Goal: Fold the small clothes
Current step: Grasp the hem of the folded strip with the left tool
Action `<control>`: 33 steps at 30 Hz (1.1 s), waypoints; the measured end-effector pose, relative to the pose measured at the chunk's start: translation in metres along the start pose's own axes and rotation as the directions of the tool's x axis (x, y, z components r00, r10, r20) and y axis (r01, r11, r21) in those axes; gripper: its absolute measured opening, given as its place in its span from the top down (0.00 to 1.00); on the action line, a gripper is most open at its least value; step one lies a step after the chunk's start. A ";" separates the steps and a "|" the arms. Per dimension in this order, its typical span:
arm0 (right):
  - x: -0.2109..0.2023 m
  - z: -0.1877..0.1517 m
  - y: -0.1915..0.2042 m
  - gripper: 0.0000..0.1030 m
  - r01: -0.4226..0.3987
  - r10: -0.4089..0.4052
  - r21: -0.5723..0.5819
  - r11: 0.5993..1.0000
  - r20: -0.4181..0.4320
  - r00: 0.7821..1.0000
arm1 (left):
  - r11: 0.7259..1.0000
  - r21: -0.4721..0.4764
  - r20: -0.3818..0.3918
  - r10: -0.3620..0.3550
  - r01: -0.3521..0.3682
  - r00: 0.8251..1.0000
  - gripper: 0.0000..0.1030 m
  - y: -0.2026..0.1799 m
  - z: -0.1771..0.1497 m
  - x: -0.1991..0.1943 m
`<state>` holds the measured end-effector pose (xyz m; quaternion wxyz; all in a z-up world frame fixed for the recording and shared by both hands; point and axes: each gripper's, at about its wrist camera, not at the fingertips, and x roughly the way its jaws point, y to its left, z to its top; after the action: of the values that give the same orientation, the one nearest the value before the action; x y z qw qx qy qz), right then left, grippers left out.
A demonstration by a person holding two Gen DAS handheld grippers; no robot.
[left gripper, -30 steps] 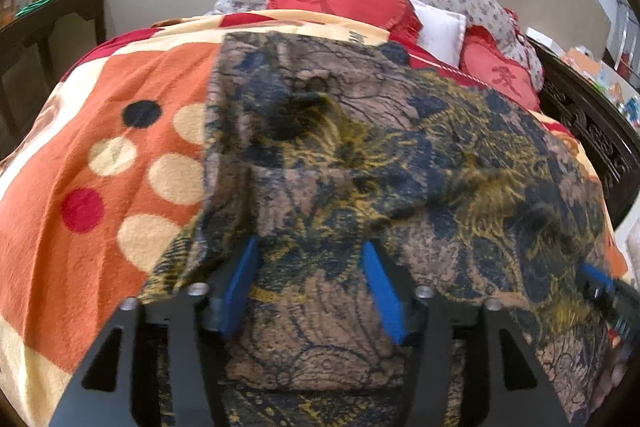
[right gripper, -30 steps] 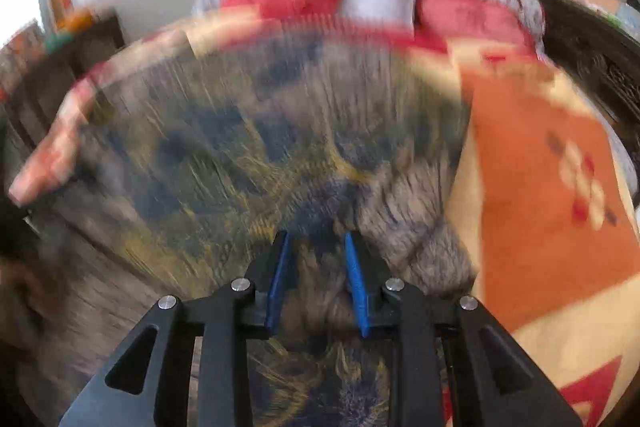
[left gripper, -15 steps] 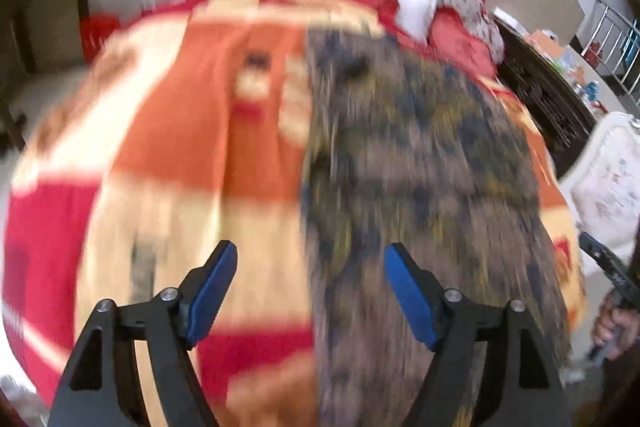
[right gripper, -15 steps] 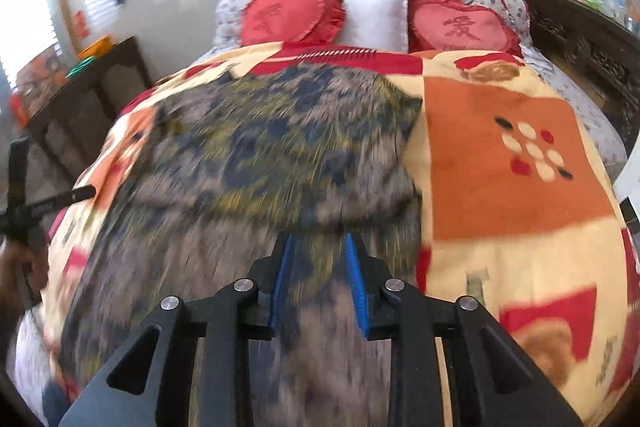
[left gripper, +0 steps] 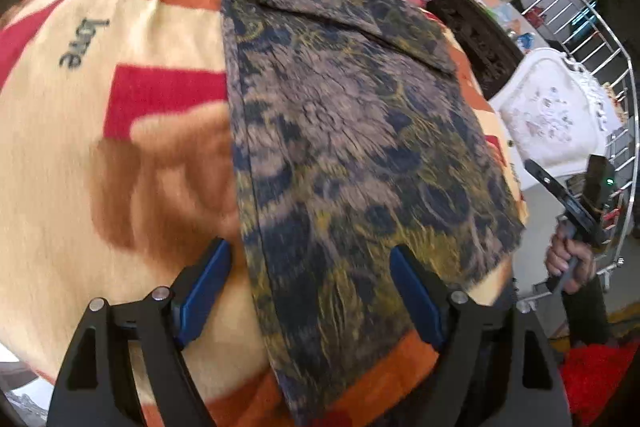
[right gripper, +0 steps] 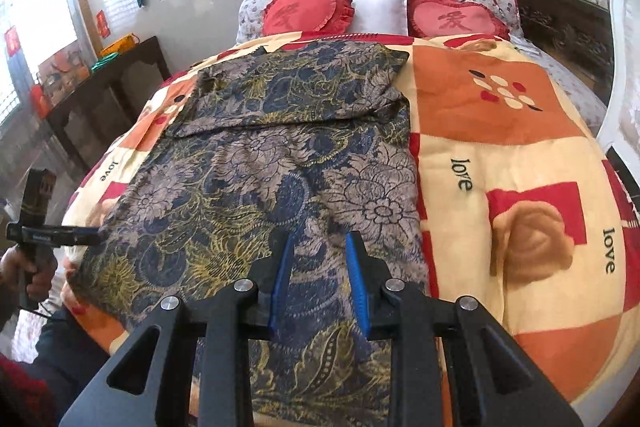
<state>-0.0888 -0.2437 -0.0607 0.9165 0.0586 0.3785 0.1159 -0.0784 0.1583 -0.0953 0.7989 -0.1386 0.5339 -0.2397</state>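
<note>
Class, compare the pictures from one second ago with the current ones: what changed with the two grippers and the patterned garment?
The left gripper let go of the patterned garment, opened wide and drew back. The right gripper also backed off; it stands part open, empty. The garment stayed spread on the blanket, top folded over.

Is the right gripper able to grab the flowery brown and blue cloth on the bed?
Probably yes. The right gripper hovers over the near part of the flowery brown and blue cloth, its jaws slightly apart, and nothing lies between them on the orange patchwork blanket.
</note>
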 end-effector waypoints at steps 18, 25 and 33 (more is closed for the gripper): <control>-0.035 -0.034 -0.028 0.64 0.060 -0.059 0.036 0.998 -0.045 0.997 | 0.981 -0.138 -0.071 -0.149 0.138 0.986 0.69 0.007 -0.022 0.002; -0.029 -0.065 -0.054 0.60 0.032 -0.010 0.152 0.988 -0.141 0.990 | 0.997 -0.014 -0.097 -0.078 0.077 0.992 0.47 -0.015 -0.023 0.006; -0.016 -0.083 -0.068 0.60 0.097 -0.073 0.135 0.986 -0.176 0.982 | 0.998 -0.058 -0.093 -0.023 0.018 0.995 0.92 -0.006 -0.024 0.003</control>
<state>-0.1472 -0.3119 -0.1213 0.8783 0.0980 0.4648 0.0536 -0.1009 0.1521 -0.1042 0.7662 -0.1555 0.5759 -0.2389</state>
